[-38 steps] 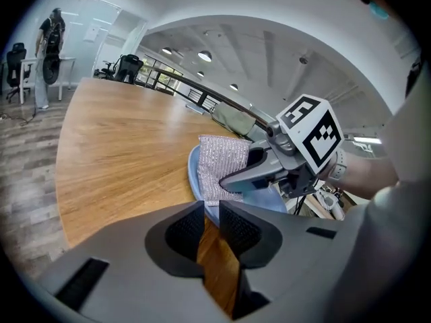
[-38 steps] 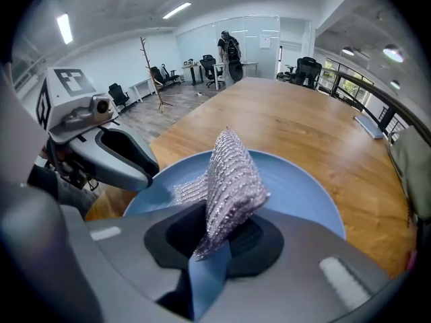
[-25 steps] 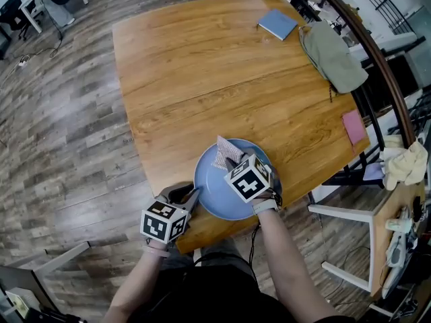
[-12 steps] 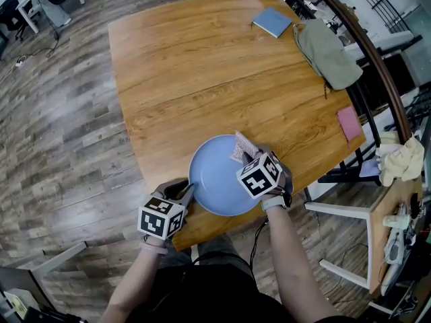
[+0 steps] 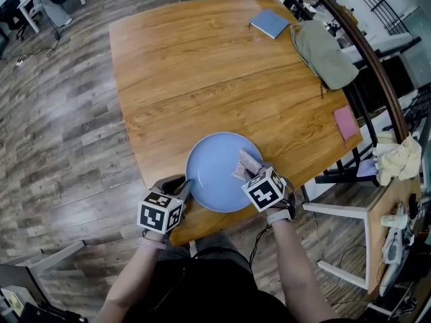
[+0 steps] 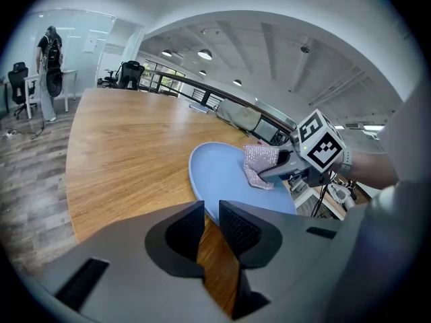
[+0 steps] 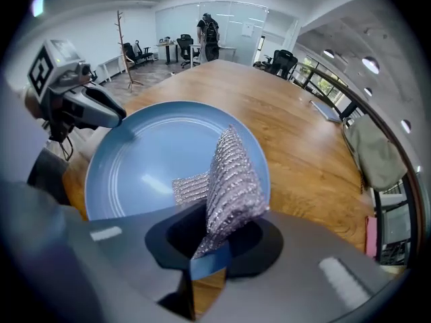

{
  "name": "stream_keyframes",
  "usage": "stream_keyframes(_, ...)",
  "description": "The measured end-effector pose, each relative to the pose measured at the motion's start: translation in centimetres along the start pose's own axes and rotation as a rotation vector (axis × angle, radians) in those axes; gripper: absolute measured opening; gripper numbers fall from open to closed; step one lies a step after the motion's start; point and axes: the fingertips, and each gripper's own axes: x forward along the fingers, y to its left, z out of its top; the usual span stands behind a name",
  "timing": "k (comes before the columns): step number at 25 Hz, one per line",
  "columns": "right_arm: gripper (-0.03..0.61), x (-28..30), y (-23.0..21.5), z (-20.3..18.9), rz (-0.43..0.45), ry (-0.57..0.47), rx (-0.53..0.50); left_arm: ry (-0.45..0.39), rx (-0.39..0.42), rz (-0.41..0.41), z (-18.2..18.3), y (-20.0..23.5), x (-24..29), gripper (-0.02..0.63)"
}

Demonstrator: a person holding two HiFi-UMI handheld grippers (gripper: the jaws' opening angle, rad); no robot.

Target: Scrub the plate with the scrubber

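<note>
A round blue plate (image 5: 214,167) lies at the near edge of the wooden table (image 5: 202,66). My left gripper (image 5: 183,188) is shut on the plate's near-left rim, and the left gripper view shows the rim (image 6: 222,173) running in between its close jaws (image 6: 210,224). My right gripper (image 5: 250,173) is shut on a silvery mesh scrubber (image 5: 246,165), which presses on the right part of the plate. In the right gripper view the scrubber (image 7: 229,180) stands folded out of the jaws over the plate (image 7: 148,160), and the left gripper (image 7: 114,116) shows at the far rim.
A blue notebook (image 5: 269,23) and a grey-green cloth bag (image 5: 324,52) lie at the table's far right. A pink card (image 5: 345,123) sits near the right edge. A white chair frame (image 5: 337,210) and a cream cloth (image 5: 397,161) are off to the right.
The right gripper has swept the scrubber from the plate's far rim round to its right side, nearer to me. The left gripper still holds the rim, and the plate shifted slightly left.
</note>
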Motion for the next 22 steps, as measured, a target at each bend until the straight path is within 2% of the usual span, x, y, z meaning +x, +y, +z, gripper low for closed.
stream_keyframes(6,0.066,-0.5,4.2,-0.6,0.132,0.035,-0.027,0.004,-0.01,0.012,0.1,0.1,0.0,0.064)
stream_keyframes(12,0.066,-0.4,8.4,0.6,0.274,0.029,-0.069,-0.001,-0.022,0.019,0.1,0.0,0.1,0.063)
stream_keyframes(22,0.075,0.9,11.4,4.8,0.336,-0.042,-0.13,0.0,-0.028,0.015,0.1,-0.1,0.1,0.06)
